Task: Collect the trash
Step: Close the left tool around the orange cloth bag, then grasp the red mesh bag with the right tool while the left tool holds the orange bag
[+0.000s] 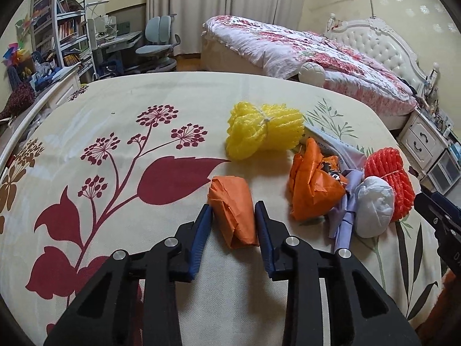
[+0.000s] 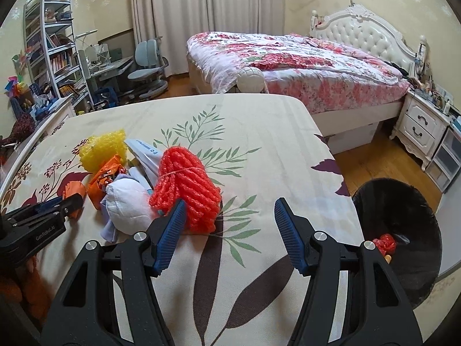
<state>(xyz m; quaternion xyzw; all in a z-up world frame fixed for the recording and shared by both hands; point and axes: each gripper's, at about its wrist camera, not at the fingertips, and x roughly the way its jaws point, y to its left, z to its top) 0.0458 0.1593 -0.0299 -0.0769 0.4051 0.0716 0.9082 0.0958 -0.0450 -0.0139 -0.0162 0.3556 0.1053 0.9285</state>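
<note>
Beside table [image 2: 288, 144], right view only: bin [image 2: 403, 225]

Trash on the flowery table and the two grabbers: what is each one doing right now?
left gripper: shut on the small orange wad.
small orange wad: pinched, lying on the table.
right gripper: open, holding nothing.
red foam net: bundled, lying loose.
yellow foam net: tied, untouched.
white wad: crumpled, untouched.
black bin: open, some trash inside.
</note>
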